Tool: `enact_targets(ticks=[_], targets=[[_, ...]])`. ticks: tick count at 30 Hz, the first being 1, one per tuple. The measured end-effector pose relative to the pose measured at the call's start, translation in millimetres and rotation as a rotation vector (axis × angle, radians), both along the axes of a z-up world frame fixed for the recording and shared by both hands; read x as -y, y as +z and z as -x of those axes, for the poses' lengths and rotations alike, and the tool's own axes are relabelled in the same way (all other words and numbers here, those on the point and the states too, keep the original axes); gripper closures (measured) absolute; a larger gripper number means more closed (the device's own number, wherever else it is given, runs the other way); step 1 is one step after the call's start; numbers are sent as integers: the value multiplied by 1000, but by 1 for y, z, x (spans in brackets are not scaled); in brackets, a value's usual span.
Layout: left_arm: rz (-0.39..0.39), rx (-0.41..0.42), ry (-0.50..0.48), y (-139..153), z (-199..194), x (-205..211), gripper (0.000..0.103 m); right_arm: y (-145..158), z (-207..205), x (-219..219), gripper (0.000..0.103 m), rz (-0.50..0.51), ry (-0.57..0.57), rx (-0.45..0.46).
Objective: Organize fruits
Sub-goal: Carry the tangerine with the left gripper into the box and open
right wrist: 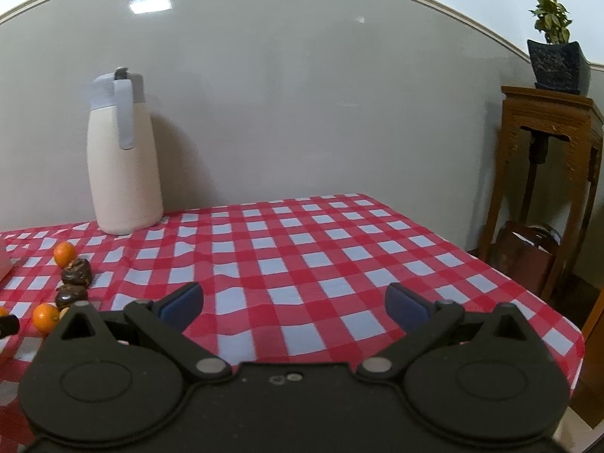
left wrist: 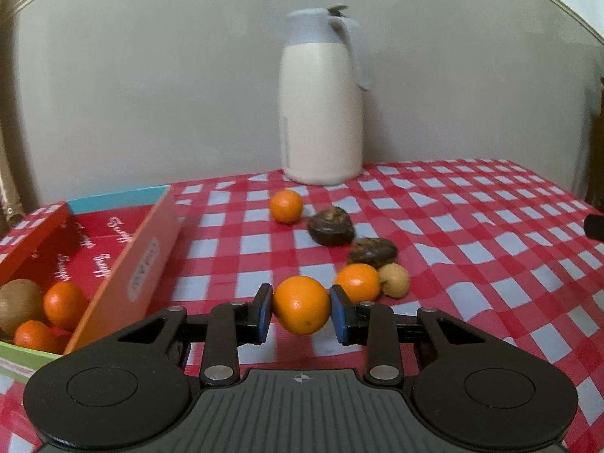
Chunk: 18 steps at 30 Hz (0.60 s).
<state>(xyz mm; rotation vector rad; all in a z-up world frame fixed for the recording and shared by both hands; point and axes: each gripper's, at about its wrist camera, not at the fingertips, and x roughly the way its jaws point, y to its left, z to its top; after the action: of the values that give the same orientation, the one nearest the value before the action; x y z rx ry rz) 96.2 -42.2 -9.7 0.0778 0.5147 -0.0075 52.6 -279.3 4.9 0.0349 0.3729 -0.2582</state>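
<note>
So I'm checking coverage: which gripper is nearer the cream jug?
Left. The left gripper faces the cream jug over the fruit; the right gripper sits off to its right.

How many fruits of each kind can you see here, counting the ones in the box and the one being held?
Oranges: 5. One in the left gripper, two loose on the cloth, two in the box.
Dark brown fruits: 2.
Small yellow-tan fruit: 1.
Kiwi: 1, in the box.
Total: 9.
</note>
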Motion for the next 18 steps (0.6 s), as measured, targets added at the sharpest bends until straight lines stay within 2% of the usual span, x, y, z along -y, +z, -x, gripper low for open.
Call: enact_targets(ticks=[18], targets=[[25,48,87,17,18,-63,70,2,-16,-63,0,23,106,-9]])
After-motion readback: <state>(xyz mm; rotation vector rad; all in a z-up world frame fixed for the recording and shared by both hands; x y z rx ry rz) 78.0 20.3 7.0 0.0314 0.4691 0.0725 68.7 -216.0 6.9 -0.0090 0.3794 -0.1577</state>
